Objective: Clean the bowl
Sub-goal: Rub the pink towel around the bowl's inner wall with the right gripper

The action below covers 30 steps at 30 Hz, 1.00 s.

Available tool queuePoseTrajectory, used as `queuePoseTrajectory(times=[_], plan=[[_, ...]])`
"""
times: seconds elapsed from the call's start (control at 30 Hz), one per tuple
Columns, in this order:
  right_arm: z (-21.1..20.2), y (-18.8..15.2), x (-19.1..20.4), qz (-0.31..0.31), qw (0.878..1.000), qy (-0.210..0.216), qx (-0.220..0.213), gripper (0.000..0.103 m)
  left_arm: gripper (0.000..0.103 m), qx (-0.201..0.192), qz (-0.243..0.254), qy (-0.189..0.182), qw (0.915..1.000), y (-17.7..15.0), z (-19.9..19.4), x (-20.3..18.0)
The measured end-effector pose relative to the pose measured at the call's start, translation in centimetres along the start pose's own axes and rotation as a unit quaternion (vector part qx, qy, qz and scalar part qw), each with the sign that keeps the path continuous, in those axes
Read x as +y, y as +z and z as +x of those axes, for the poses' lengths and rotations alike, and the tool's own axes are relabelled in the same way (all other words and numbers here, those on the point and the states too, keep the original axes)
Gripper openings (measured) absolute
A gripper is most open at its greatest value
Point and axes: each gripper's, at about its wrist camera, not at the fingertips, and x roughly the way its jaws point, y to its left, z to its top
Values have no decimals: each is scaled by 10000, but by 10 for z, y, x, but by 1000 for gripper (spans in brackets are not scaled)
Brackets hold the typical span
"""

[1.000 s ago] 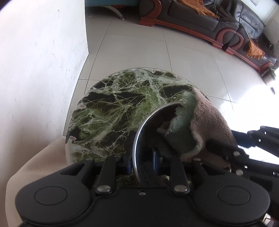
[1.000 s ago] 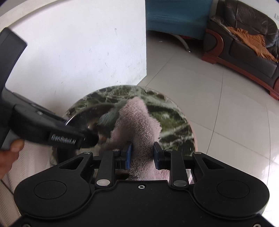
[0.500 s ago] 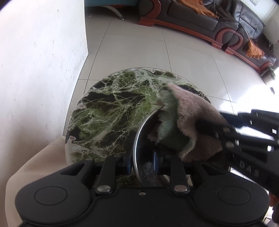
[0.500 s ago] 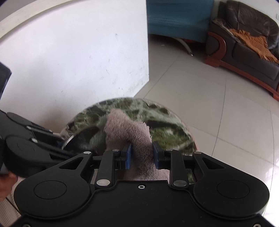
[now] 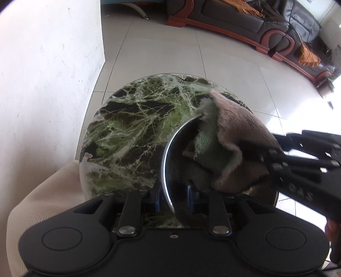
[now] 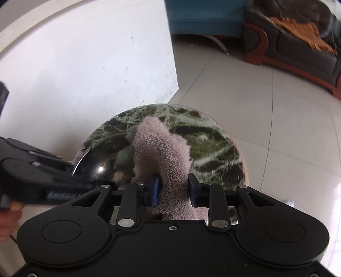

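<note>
Shifted since earlier: pink-and-green terry cloth (image 5: 232,147), deeper over bowl.

Left wrist view: left tool (image 5: 173,198) clenched on round steel bowl (image 5: 168,162) rim, bowl on green marble worktop (image 5: 136,127).

Right wrist view: right tool (image 6: 173,189) grasping cloth, bowl left of it.

A home living room. Beyond the round green marble table (image 5: 136,132), across a pale tiled floor (image 5: 170,61), stands a dark leather sofa (image 5: 245,19) with red wooden trim and orange throws; left of the table rises a white wall (image 5: 46,74).
</note>
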Motion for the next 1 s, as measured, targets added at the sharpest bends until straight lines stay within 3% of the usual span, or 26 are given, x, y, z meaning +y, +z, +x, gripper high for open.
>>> queuePoseTrajectory(times=[0.13,0.27,0.47,0.7,1.0], plan=[[4,7,4,-329,9995,-24,-22,27,22,-210,70,55,9997,13,-5,4],[4,6,5,-360,9993,-26,-28,27,22,-181,19,20,9998,25,3,10],[8,11,3,-270,9996,-12,-87,27,12,21,1,-82,10000,11,6,6],[7,19,11,-478,9986,-12,-215,28,14,60,-90,12,9999,0,2,2],[-3,24,26,-1177,9920,-138,-426,30,15,51,-96,37,9999,0,4,1]])
